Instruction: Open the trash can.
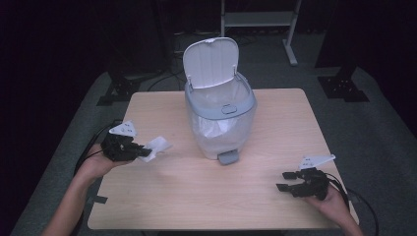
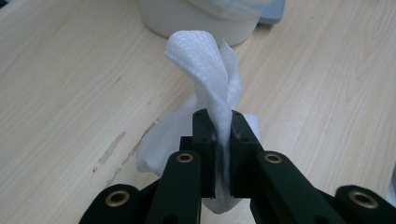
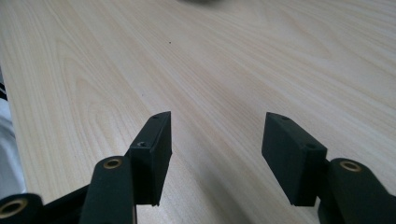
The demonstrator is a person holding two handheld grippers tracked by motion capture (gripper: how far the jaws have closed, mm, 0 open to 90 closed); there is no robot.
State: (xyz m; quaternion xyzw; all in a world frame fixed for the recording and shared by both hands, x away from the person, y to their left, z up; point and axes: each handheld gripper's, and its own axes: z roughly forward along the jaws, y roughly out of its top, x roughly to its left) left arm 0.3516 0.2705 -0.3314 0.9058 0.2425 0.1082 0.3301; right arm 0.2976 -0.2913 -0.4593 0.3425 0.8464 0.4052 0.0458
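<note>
A crumpled white paper tissue [image 2: 208, 65] is pinched between the two black jaws of my left gripper [image 2: 222, 122], which is shut on it a little above the table. From above, the tissue [image 1: 158, 146] sticks out to the right of the left gripper [image 1: 145, 152] at the table's left side. A small pedal bin [image 1: 221, 115] with a grey rim, a white liner and its white lid [image 1: 210, 61] raised stands mid-table. My right gripper [image 1: 287, 181] rests low at the front right, its jaws wide apart. Nothing lies between the right gripper [image 3: 215, 154] jaws.
The wooden table [image 1: 275, 118] carries the bin, whose grey foot pedal [image 1: 228, 157] faces me. Bare wood [image 3: 224, 70] stretches ahead of the right gripper. Dark floor, stand legs and a metal frame [image 1: 290, 29] lie beyond the far edge.
</note>
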